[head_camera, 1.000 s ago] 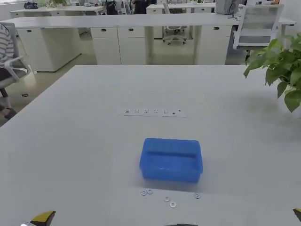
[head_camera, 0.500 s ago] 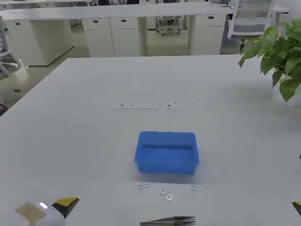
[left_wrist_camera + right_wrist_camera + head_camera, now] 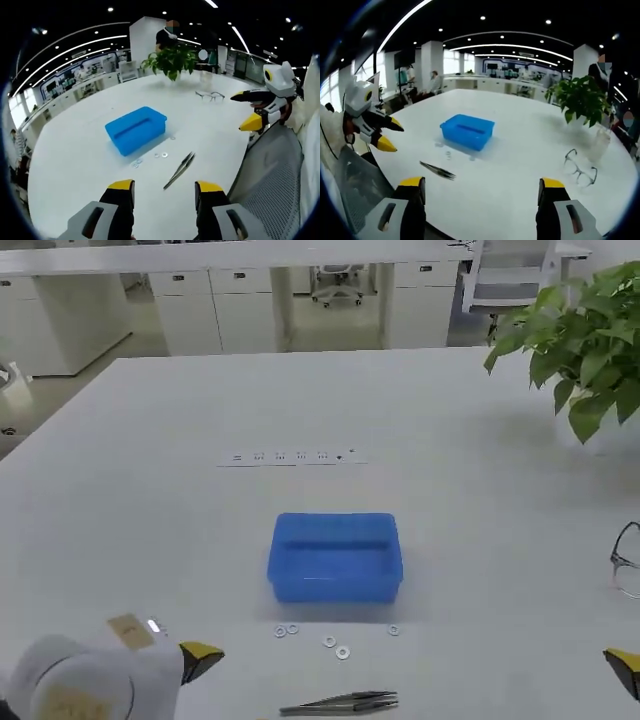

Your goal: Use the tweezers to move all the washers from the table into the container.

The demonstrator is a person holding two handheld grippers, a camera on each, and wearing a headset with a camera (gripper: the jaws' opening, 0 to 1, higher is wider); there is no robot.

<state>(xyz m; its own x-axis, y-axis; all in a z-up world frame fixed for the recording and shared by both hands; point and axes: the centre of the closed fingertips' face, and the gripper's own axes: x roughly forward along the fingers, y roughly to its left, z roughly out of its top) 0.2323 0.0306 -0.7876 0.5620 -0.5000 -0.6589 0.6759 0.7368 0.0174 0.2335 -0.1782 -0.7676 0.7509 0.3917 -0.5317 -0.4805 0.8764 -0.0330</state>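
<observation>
Head view: a blue rectangular plastic container (image 3: pixel 335 558) sits mid-way across the white table (image 3: pixel 150 490). Five small metal washers (image 3: pixel 329 641) lie scattered on the tabletop just in front of it. Slim metal tweezers (image 3: pixel 340 702) lie flat nearer the person, apart from the washers. A leafy green potted plant (image 3: pixel 580 335) stands far right.

Left gripper view: the left gripper (image 3: pixel 165 192) hangs above the table, its yellow-tipped jaws spread and empty. The tweezers lie ahead of them, with the washers between tweezers and container.

Right gripper view: the right gripper (image 3: pixel 481 185) is splayed wide, holding nothing. The tweezers lie ahead to the left, and wire-rimmed glasses (image 3: pixel 580 169) rest to the right.
</observation>
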